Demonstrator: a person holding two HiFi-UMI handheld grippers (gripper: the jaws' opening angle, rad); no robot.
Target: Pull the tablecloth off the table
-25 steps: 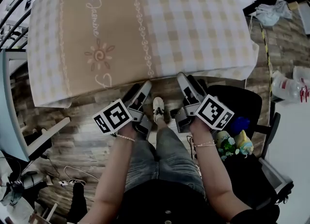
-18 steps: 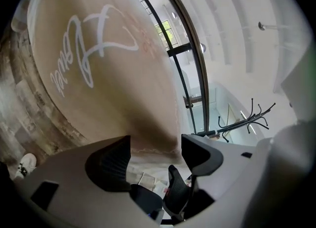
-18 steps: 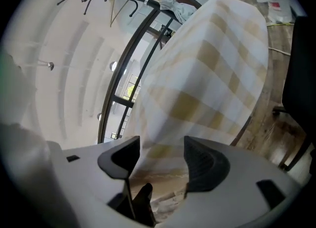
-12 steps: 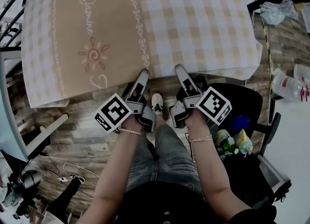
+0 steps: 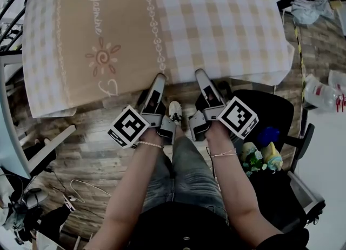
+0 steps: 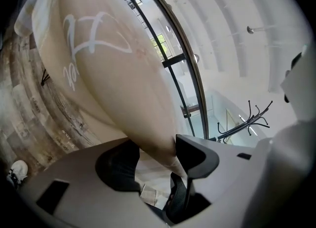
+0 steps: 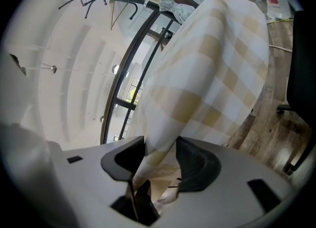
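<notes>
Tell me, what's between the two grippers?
The person's white shoe, in the head view. The left gripper and right gripper have just been closing, the tablecloth edge between their jaws.

Left gripper [image 5: 159, 77], right gripper [image 5: 199, 73] at tablecloth [image 5: 216, 21] edge.

The head view was dim and flat, its colours muted and its corners darkened. The wide lens bowed the beige checked tablecloth [image 5: 216, 27] outward, and a soft shadow lay beneath its near hem on the brown wooden plank floor [image 5: 92, 140]. Both gripper views were far brighter. Daylight entered through the tall glazed window wall [image 6: 160, 49] and bleached the white ceiling [image 6: 222, 15]. Each was a fisheye circle ringed in black, with the cloth nearest the lens soft and blurred.
</notes>
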